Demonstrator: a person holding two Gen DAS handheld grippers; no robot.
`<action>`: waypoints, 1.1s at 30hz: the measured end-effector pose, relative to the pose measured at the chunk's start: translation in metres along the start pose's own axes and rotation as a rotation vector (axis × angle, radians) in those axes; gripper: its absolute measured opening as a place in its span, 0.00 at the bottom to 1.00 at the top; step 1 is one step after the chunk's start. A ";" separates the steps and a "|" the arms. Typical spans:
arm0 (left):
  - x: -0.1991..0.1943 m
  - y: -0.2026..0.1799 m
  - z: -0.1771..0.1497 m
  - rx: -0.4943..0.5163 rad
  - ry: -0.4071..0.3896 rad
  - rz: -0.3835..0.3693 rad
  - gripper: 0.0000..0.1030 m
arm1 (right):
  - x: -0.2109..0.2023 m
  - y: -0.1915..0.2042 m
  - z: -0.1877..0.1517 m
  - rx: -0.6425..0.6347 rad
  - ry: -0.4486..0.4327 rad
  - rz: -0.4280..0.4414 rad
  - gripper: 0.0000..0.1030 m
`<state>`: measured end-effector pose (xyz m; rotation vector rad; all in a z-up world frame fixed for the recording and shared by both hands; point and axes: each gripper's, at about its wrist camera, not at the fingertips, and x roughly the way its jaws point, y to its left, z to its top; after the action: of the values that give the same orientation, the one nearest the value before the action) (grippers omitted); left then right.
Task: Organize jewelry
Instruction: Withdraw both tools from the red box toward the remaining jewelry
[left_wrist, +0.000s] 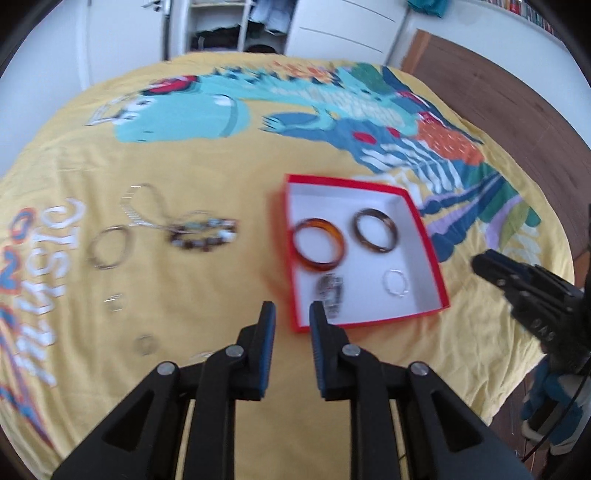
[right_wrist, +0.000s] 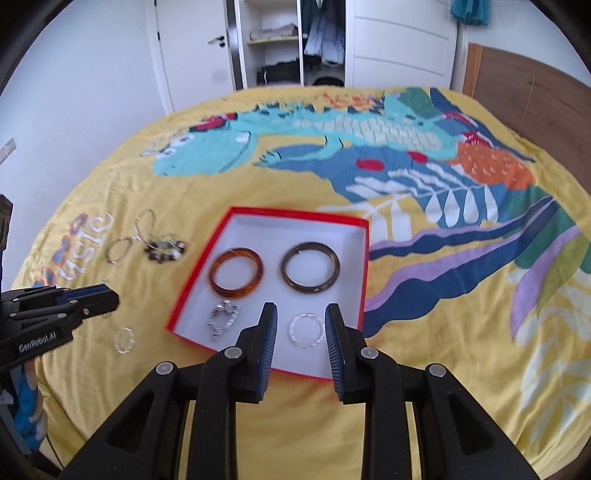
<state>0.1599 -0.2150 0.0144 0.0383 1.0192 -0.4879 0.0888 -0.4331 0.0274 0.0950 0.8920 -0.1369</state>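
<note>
The right gripper (right_wrist: 300, 321), fingers apart and empty, hovers over the near edge of a red box (right_wrist: 295, 216) on a bed's yellow bedspread (right_wrist: 424, 369); the left gripper (left_wrist: 291, 317), fingers likewise apart, hangs at the box's near-left corner. Inside lie an amber bangle (right_wrist: 237, 272), a dark brown bangle (right_wrist: 310, 267), a silver link bracelet (right_wrist: 223, 319) and a clear beaded ring (right_wrist: 306, 329). A beaded bracelet (right_wrist: 166, 251), chain (right_wrist: 142, 225) and silver rings (right_wrist: 125, 340) rest on the bedspread left of the box.
</note>
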 end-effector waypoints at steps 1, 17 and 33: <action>-0.009 0.009 -0.002 -0.011 -0.008 0.010 0.18 | -0.007 0.004 0.000 -0.002 -0.011 0.002 0.26; -0.136 0.131 -0.065 -0.161 -0.127 0.191 0.18 | -0.085 0.071 -0.010 -0.044 -0.134 0.065 0.27; -0.157 0.158 -0.098 -0.205 -0.120 0.190 0.18 | -0.106 0.109 -0.019 -0.087 -0.139 0.090 0.27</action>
<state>0.0783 0.0097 0.0610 -0.0754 0.9327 -0.2090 0.0255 -0.3149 0.1006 0.0438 0.7521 -0.0207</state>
